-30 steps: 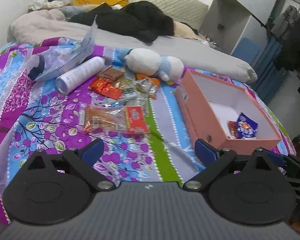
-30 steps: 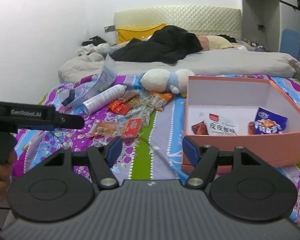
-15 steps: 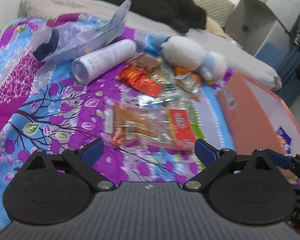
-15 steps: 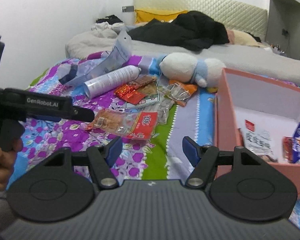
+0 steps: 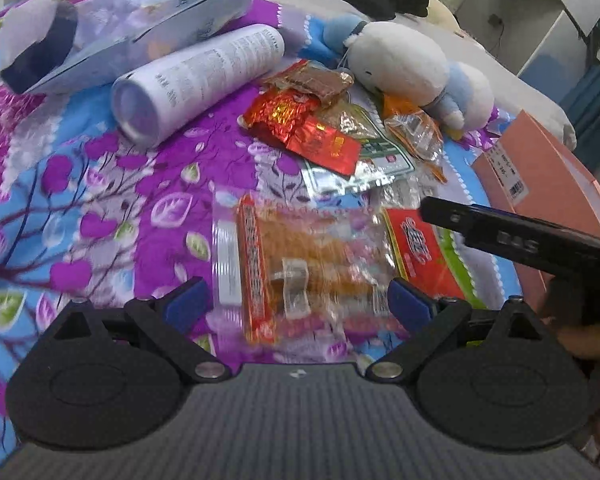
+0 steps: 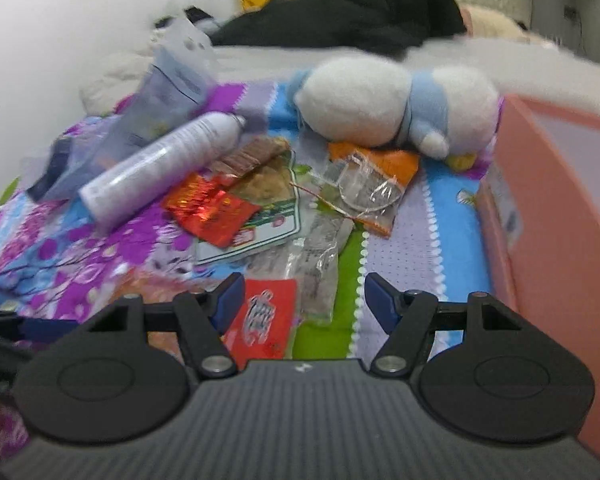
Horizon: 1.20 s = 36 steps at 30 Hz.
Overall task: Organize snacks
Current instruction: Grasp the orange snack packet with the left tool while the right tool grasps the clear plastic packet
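Both grippers have dropped in over the snack pile since a second ago. Clear snack bag (image 5: 316,264) with red label lies flat on the floral bedspread (image 5: 100,184), now framed between the left gripper (image 5: 300,304) fingers, spread wide, nothing gripped. Right gripper (image 6: 300,300) is also wide and empty, above the bag's red end (image 6: 262,316). Red foil packets (image 5: 304,128) sit behind, white tube (image 5: 196,76) and plush toy (image 5: 404,64) further back, pink box (image 6: 556,240) to the right.
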Tool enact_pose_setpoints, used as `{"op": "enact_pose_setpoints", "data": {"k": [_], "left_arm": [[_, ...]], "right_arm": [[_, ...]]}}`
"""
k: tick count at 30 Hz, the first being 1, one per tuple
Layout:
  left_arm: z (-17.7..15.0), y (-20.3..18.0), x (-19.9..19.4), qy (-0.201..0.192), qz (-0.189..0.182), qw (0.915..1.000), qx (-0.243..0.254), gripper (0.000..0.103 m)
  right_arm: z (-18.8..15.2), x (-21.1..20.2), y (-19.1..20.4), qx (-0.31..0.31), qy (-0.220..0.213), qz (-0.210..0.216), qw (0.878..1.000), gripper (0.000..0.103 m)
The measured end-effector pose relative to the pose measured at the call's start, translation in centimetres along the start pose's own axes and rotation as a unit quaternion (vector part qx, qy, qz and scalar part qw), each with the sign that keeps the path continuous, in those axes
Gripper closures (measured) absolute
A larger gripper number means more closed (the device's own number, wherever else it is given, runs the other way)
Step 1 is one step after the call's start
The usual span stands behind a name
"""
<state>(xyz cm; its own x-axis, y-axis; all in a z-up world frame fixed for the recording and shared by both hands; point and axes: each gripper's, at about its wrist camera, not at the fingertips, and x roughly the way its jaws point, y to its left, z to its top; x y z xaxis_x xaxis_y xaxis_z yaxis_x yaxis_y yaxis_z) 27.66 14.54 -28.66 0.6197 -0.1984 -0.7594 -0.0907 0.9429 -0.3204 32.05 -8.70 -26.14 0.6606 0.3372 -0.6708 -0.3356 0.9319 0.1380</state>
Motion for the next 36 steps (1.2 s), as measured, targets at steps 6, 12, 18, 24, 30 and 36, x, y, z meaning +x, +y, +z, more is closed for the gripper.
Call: {"op": "enact_pose_setpoints", "data": {"k": [6, 12, 18, 24, 30, 36], "left_arm": [[1.5, -0.5, 1.3, 0.013, 0.012, 0.9998, -0.001, 0.006], [1.9, -1.1, 2.0, 0.024, 0.036, 0.9989, 0.017, 0.012], [1.8, -1.5, 2.5, 0.028, 0.052, 0.9973, 0.044, 0.021], [1.9, -1.4, 2.8, 0.032, 0.056, 0.9966, 0.050, 0.026], [1.7, -1.2, 2.0, 0.032, 0.046, 0.9973, 0.047, 0.041], [1.2, -1.2, 1.1, 0.025, 0.038, 0.9986, 0.027, 0.056]], "right_arm": [[1.0, 3.3, -0.2, 0.017, 0.027, 0.009, 0.999, 0.035], [2.0, 4.9, 0.8, -0.001, 0.043, 0.006, 0.999, 0.035], [2.1, 5.4, 1.9, -0.040, 0.061, -0.012, 0.997, 0.039], [1.9, 5.1, 2.3, -0.058, 0.071, -0.007, 0.996, 0.048], [2.0, 4.5, 1.8, -0.047, 0.073, -0.005, 0.996, 0.053], [1.2, 2.6, 0.9, -0.051, 0.075, -0.015, 0.996, 0.054]]}}
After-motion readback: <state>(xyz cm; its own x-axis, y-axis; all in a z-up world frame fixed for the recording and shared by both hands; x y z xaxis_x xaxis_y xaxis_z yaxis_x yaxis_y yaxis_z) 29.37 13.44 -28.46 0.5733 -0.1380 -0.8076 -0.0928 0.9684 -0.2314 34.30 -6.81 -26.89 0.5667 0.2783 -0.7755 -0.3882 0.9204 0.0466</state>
